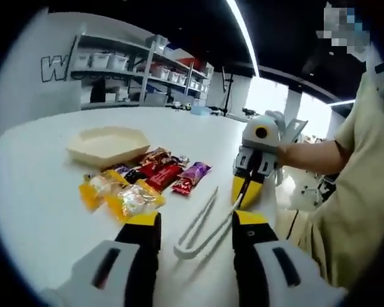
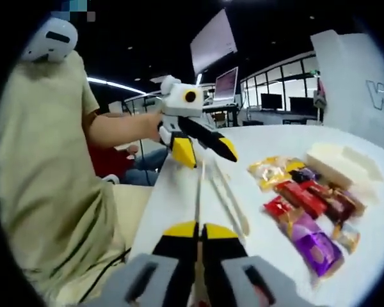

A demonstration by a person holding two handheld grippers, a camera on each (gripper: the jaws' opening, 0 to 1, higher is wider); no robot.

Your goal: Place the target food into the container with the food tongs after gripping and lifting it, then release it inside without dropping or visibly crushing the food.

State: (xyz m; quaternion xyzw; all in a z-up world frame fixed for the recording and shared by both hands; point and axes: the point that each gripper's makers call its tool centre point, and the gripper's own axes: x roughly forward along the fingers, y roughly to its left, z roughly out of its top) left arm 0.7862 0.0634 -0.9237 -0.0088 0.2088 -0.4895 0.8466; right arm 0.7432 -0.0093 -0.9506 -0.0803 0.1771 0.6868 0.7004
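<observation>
White food tongs [image 1: 198, 227] lie on the white table [image 1: 38, 204], their looped end toward my left gripper [image 1: 197, 219], which stands open with a jaw on either side of them. My right gripper [image 1: 246, 192] comes in from the right and is shut on one tong arm. In the right gripper view the right gripper [image 2: 200, 230] pinches that thin arm of the tongs [image 2: 198, 185], and the left gripper [image 2: 205, 151] hovers open beyond them. Several wrapped snacks [image 1: 150, 179] lie in a cluster beside a cream hexagonal container [image 1: 109, 144].
The snacks [image 2: 307, 211] and the container [image 2: 342, 163] sit to the right in the right gripper view. A person in a beige shirt [image 1: 352, 192] stands at the table's edge. Shelves with bins [image 1: 134, 70] line the far wall. Bare table surrounds the tongs.
</observation>
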